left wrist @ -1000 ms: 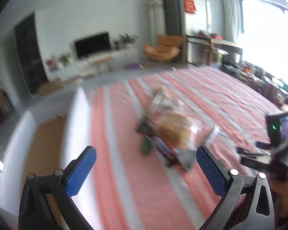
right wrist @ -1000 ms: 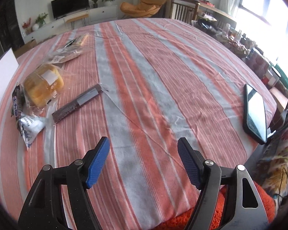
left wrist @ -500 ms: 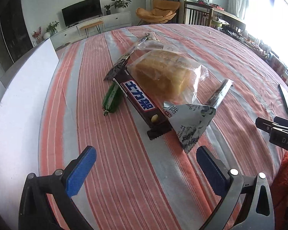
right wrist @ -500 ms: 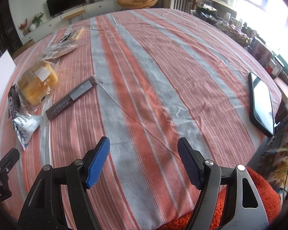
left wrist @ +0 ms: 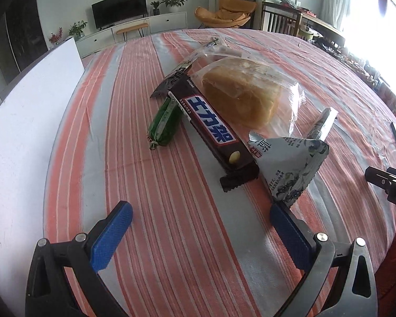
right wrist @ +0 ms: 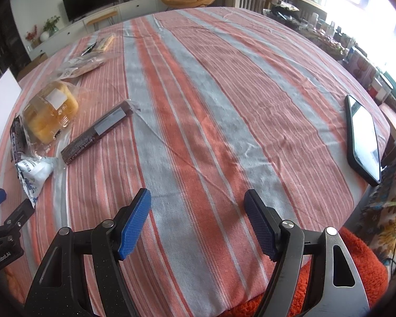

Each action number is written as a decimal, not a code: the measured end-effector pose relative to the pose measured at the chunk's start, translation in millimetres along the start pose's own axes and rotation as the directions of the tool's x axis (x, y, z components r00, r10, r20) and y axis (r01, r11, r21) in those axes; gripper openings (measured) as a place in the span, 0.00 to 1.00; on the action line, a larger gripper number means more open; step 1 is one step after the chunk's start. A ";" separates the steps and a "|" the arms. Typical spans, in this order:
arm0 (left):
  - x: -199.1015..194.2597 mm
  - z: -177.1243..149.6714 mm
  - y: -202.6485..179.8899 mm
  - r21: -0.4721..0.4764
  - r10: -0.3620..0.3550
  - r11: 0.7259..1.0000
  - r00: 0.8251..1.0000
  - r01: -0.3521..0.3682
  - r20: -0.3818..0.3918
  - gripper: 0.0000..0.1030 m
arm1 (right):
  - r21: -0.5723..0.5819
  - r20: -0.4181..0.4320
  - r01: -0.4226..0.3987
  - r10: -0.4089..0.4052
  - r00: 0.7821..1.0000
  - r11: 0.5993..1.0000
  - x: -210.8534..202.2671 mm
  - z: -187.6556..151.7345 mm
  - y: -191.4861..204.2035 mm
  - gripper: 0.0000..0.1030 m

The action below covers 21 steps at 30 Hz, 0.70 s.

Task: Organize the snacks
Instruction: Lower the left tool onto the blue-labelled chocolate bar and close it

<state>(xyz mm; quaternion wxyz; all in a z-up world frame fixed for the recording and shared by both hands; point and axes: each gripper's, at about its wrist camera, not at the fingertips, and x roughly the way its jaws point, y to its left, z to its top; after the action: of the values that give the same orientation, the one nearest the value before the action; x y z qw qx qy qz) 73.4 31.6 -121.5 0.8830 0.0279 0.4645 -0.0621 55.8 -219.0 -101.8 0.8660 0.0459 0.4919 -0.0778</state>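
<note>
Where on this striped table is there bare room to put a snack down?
The widest free patch is the middle of the tablecloth, between the dark bar and the phone. It is crowded around the bread bag, where the packets touch or overlap.

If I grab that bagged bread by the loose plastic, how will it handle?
The bagged bread probably feels light for its size. Its clear wrapper sits loose and crinkled around the loaf, so a pinch on plastic alone would likely let the loaf sag and swing. The film looks glossy, so it may slip; squeezing the loaf itself would probably dent it.
</note>
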 end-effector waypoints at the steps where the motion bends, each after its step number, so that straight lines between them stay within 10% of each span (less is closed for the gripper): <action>1: 0.0 0.0 -0.1 0.000 0.000 1.000 1.000 0.000 0.003 1.00 | 0.000 0.000 0.000 0.000 1.000 1.000 0.0 0.0 0.0 0.74; 21: 0.3 0.0 -1.9 -0.002 0.004 1.000 1.000 -0.004 0.023 1.00 | -0.021 -0.016 -0.014 0.014 1.000 1.000 3.3 2.1 5.7 0.83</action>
<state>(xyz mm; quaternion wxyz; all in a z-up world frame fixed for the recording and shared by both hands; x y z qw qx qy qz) 73.3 29.7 -121.7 0.8884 0.0274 0.4542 -0.0604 60.2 -214.0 -103.4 0.8631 0.0408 0.4990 -0.0661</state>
